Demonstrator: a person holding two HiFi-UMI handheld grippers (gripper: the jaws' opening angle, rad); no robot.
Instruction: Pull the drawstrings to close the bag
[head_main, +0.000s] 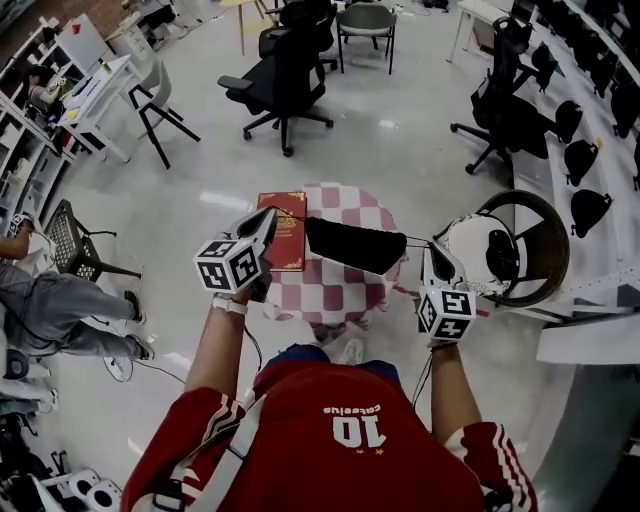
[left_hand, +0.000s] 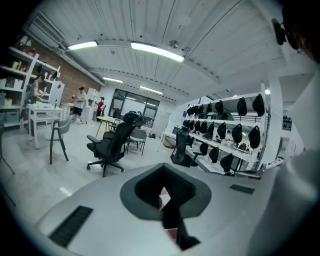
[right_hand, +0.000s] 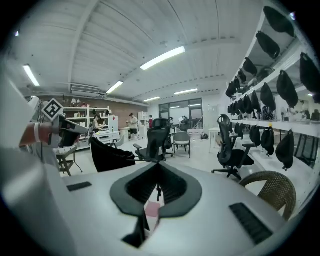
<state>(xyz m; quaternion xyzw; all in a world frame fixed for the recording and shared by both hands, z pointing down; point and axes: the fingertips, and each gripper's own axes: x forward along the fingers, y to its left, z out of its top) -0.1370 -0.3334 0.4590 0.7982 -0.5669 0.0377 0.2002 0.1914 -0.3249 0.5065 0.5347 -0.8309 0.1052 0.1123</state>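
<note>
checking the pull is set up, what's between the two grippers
In the head view the black bag hangs between the left gripper and right gripper, above the checked table. A thin drawstring runs from it to the right gripper.

I read the bag (head_main: 355, 245) as black and its drawstring (head_main: 418, 240) as dark. Tablecloth (head_main: 340, 295): pink-and-white check. Book (head_main: 287, 232): dark red, gold ornament. Left gripper (head_main: 268, 218) and right gripper (head_main: 432, 255): pale grey, with black-and-white square markers. Shirt (head_main: 340, 440): red, white 10, white sleeve stripes. Floor (head_main: 400, 150): light grey. Office chair (head_main: 285, 70): black. 1 wicker chair (head_main: 558, 250): brown.
</note>
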